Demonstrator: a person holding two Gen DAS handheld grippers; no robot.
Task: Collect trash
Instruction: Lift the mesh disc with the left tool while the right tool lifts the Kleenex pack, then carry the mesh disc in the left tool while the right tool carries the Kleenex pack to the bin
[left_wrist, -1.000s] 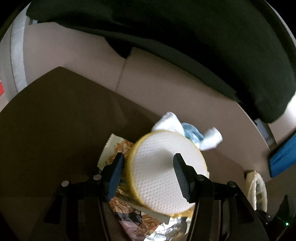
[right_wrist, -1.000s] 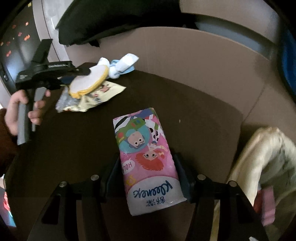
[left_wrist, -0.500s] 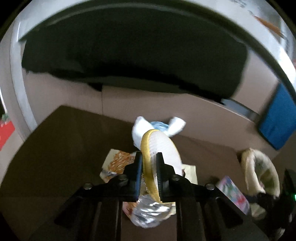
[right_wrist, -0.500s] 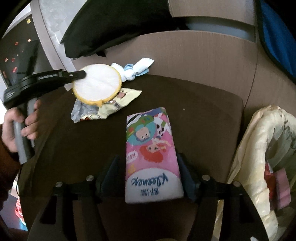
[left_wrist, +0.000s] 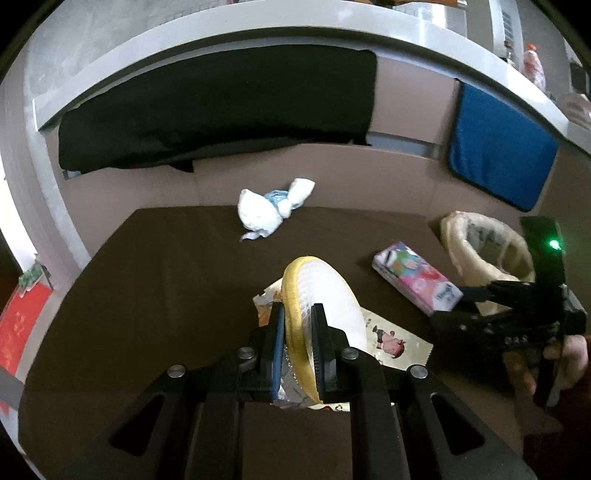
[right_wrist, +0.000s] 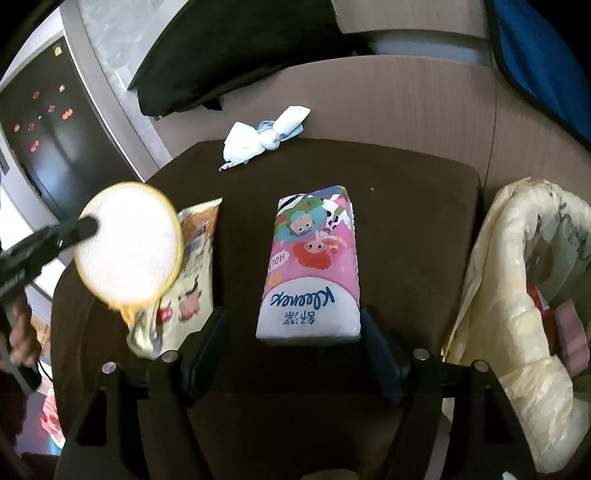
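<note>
Left wrist view: your left gripper clamps the yellow-rimmed disc at lower centre; carry it level to the lined bin, right. Right wrist view: your right gripper, jaws opening, straddles the tissue pack lying free on the tabletop, centre; clear it before withdrawing.

A dark brown table stands against a tan bench back. A black cushion leans at the back, and a blue cushion to its right. Far left, a dark fridge door carries small red magnets.
</note>
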